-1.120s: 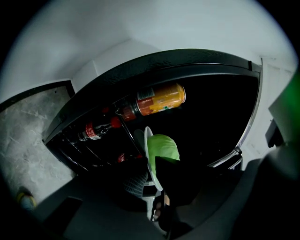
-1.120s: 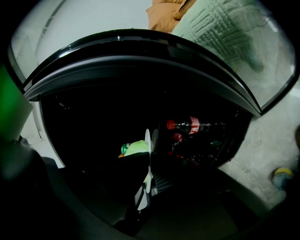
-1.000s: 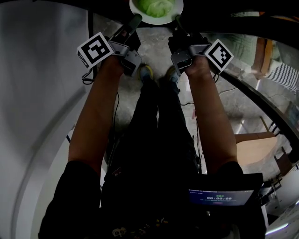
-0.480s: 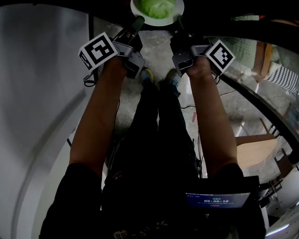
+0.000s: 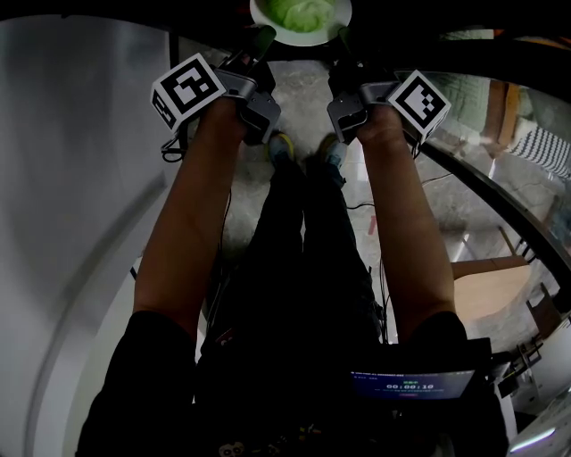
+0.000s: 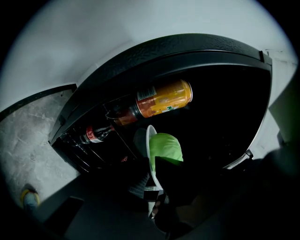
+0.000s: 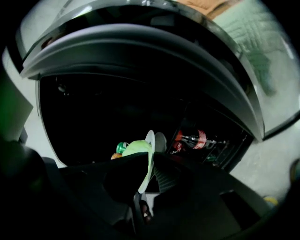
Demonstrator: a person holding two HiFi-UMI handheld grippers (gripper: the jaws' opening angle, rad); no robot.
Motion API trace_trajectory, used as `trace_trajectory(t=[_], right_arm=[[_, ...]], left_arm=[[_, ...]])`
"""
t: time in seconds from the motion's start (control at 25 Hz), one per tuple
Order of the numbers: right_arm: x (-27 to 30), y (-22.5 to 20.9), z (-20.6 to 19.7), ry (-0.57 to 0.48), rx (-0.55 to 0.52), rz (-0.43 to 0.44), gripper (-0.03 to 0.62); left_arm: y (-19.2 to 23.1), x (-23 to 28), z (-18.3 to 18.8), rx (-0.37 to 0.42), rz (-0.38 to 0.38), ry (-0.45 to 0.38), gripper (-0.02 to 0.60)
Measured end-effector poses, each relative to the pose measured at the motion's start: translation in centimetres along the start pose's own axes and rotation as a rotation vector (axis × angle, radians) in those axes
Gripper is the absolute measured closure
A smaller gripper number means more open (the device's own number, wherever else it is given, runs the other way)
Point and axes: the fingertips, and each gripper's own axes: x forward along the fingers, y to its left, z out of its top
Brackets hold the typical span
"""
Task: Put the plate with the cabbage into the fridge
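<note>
A white plate (image 5: 303, 34) carrying pale green cabbage (image 5: 299, 11) sits at the top edge of the head view, held from both sides. My left gripper (image 5: 260, 41) is shut on its left rim and my right gripper (image 5: 343, 39) on its right rim. The left gripper view shows the plate (image 6: 150, 152) edge-on with the cabbage (image 6: 166, 145), in front of the dark open fridge (image 6: 225, 108). My left gripper (image 6: 157, 182) clamps the rim. The right gripper view has the plate (image 7: 149, 157), the cabbage (image 7: 135, 147) and my right gripper (image 7: 145, 177) likewise.
An orange bottle (image 6: 161, 99) and a cola bottle (image 6: 96, 134) lie on racks inside the fridge. The cola bottle (image 7: 194, 139) and a green cap (image 7: 121, 147) show from the right. The person's legs and shoes (image 5: 281, 143) stand on a grey floor. A wooden surface (image 5: 486, 284) is at right.
Both grippers and the plate have edged a little forward, towards the top of the head view. Both grips on the plate are unchanged.
</note>
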Motion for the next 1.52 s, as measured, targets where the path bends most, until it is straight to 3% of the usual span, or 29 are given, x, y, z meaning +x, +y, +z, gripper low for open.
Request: trace_trajectory(t=[0.28, 0.48, 0.6, 0.76, 1.12, 1.32, 1.52], right_arm=[[-1.1, 0.6, 1.1, -0.037, -0.263, -0.104, 0.571], [-3.1, 1.4, -1.7, 0.008, -0.772, -0.160, 0.572], [-2.5, 1.8, -5.4, 0.106, -0.943, -0.121, 0.572], [-1.2, 1.7, -7.4, 0.163, -0.977, -0.107, 0.572], [-0.8, 1.8, -5.1, 0.053, -1.095, -0.244, 0.572], [-0.3, 1.7, -4.6, 0.038, -1.109, -0.259, 0.572], [0.4, 1.9, -3.7, 0.024, -1.117, -0.267, 0.572]], left_arm=[[0.0, 0.0, 0.2, -0.024, -0.003, -0.017, 0.548], [0.4, -0.4, -0.1, -0.009, -0.010, -0.019, 0.548], [0.5, -0.4, -0.1, 0.027, -0.005, -0.009, 0.548], [0.3, -0.4, 0.0, 0.039, -0.002, -0.005, 0.548], [-0.1, -0.4, 0.1, 0.039, -0.016, -0.014, 0.548], [-0.1, -0.3, 0.0, 0.045, -0.013, -0.008, 0.548], [-0.4, -0.2, 0.0, 0.116, 0.004, 0.023, 0.548]])
